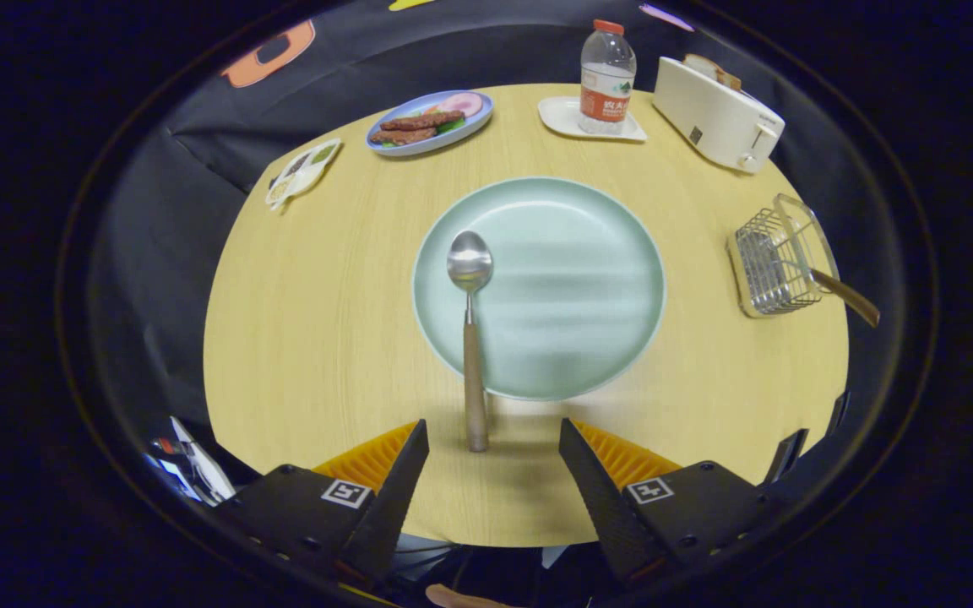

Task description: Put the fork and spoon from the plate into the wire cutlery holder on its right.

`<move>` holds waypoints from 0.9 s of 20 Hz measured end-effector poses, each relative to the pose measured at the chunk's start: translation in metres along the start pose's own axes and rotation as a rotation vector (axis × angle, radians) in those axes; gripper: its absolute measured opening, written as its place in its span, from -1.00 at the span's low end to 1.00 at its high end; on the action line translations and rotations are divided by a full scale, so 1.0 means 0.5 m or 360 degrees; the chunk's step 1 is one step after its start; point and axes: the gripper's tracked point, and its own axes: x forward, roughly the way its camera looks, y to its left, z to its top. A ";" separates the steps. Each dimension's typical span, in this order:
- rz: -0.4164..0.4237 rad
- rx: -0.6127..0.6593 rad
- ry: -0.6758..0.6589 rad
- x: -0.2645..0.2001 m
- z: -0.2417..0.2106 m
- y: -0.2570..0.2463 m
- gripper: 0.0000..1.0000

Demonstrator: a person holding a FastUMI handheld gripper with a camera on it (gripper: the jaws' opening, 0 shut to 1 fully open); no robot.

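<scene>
Spoon [470, 321] on plate [571, 338] | fork [846, 295] in holder [774, 257] | gripper [493, 443] open

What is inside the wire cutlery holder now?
One wooden handle sticks out of the wire cutlery holder, leaning right; its head is hard to see through the wires. The gripper is open.

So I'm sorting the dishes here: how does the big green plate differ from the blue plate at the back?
The green plate is round and larger, just beyond the open gripper; the blue plate looks oval and smaller, near the table's far edge. The green plate carries only a spoon, its wooden handle reaching out over the rim toward the fingers; the blue plate holds sliced meat on greens. Both rest flat on the wooden table.
</scene>
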 end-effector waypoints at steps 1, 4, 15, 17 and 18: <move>-0.0013 0.0007 0.0000 0.003 -0.001 0.013 0.87; -0.0061 0.0075 -0.0027 0.033 -0.002 0.021 0.75; -0.0152 0.0183 -0.0123 0.088 0.014 0.010 -0.40; -0.0111 0.0161 -0.0143 0.087 0.013 0.020 -0.64; -0.0122 0.0126 -0.0145 0.078 0.010 0.017 -0.84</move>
